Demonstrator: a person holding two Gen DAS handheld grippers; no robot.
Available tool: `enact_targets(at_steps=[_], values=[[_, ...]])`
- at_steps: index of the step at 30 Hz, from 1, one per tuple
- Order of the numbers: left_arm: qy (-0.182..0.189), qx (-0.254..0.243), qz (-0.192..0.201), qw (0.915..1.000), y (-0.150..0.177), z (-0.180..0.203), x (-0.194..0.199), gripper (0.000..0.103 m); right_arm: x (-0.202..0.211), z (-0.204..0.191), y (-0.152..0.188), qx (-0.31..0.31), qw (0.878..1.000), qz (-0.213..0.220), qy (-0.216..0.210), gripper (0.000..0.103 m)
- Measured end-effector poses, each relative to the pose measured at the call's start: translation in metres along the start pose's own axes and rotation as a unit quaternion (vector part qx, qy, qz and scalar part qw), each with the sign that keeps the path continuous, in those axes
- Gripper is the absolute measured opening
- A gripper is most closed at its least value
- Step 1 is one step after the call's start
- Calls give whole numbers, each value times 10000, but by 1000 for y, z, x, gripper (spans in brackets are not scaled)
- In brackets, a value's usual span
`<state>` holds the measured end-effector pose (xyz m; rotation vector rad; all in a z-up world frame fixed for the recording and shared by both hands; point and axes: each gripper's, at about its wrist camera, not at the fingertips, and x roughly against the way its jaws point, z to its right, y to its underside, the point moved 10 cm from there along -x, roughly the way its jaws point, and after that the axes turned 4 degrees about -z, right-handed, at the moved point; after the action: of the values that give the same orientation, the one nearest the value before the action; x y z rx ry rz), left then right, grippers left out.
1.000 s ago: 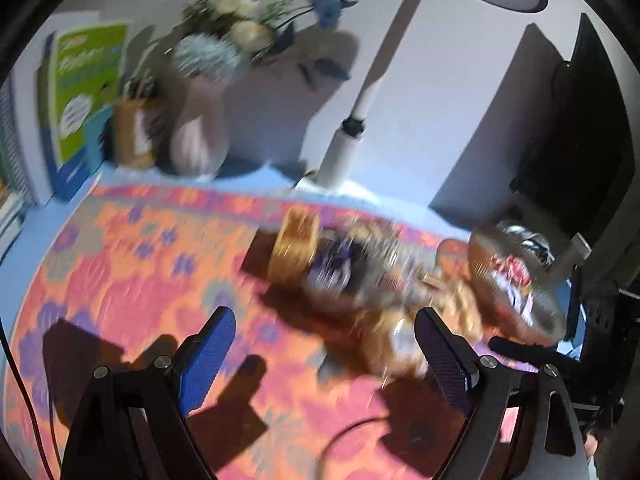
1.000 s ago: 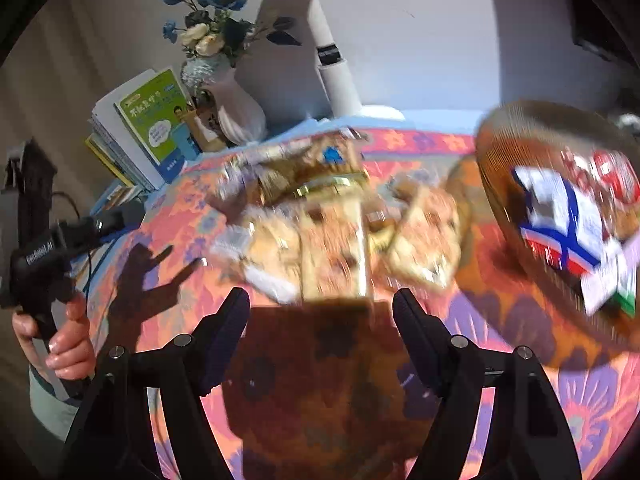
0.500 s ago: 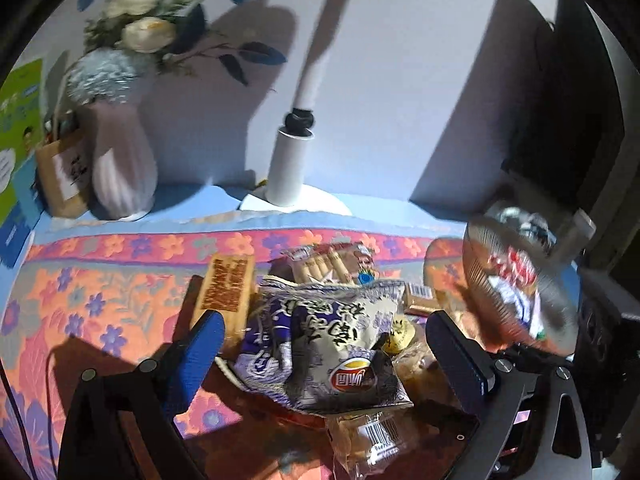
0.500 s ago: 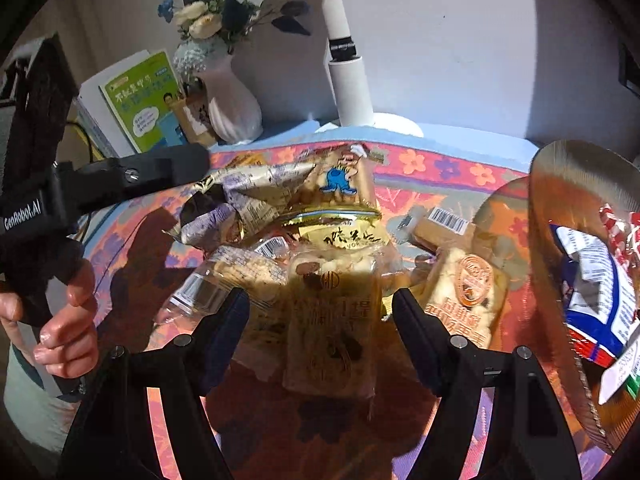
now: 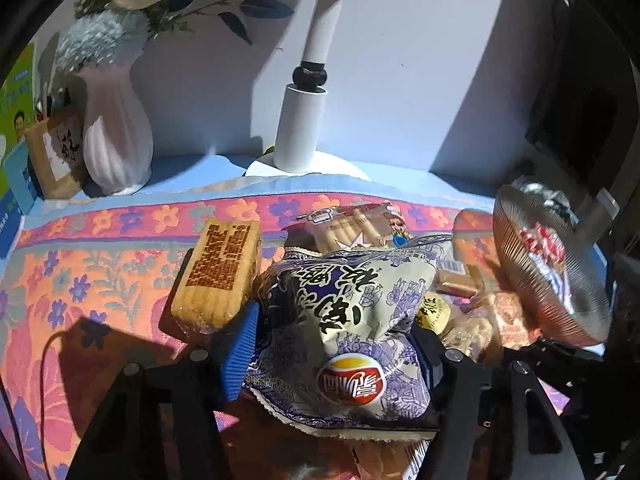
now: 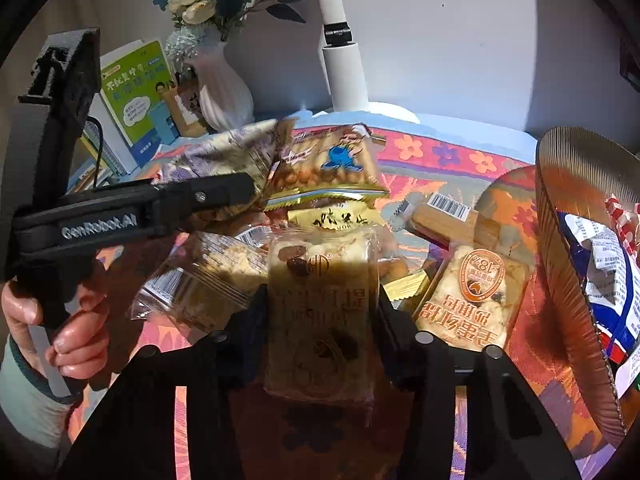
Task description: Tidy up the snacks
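A purple-and-cream chip bag (image 5: 352, 320) lies on top of the snack pile on the floral cloth. My left gripper (image 5: 332, 354) is closing, and its blue pads press on the bag's two sides. In the right wrist view a clear pack of pale nougat bar (image 6: 320, 312) sits between my right gripper's (image 6: 322, 320) closing fingers, which touch its edges. A hand (image 6: 60, 328) holds the left gripper's handle at the far left. Beside the pack lie an orange-labelled bar (image 6: 472, 300) and a stick-biscuit bag (image 6: 328, 164). A wrapped biscuit block (image 5: 218, 276) lies left of the chip bag.
A ribbed brown bowl (image 5: 548, 280) holding a red, white and blue packet stands at the right edge of the pile. At the back are a white lamp base (image 5: 300, 136), a pink vase (image 5: 116, 140) with flowers, a small wooden box (image 5: 56, 156) and books (image 6: 136, 92).
The left gripper swung right and dropped onto the chip bag, and its jaws narrowed around it. The right gripper advanced over the nougat pack and its jaws narrowed onto it.
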<state>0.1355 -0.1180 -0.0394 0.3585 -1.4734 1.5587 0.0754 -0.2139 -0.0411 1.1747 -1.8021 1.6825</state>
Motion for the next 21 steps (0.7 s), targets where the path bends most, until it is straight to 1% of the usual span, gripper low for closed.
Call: enact_targets(at_steps=[1,2,5,9,13,16,18,19,21], values=[[45,53,40,10000,-1,-1,3,56,0,0,0,5,10000,11,-6,45],[52,68,63,9999,-1,-2,5,55,1,0,0,10,10000,27,-14,45],[89,116,145,9998,0,-1,17,55,5,-1,-1,27,9999,120,-48,45],[74,58,292,9995,6,3,37,54,17,-2,-4,31,9993,374,-82,45],[10,31,477,9989,18,-1,70,54,35,-1,-1,-50,9989,464,-78,45],[-182,17,572,9982,38,-10,98,54,54,-1,12,-72,9989,458,-115,45],[-481,-43,597,9970,58,-17,112,54,65,-1,22,-82,9989,436,-114,45],[-692,-110,607,9957,69,-20,118,54,72,0,30,-88,9991,409,-120,45],[-1021,-220,604,9927,88,-25,123,54,80,1,42,-108,9993,346,-105,45]])
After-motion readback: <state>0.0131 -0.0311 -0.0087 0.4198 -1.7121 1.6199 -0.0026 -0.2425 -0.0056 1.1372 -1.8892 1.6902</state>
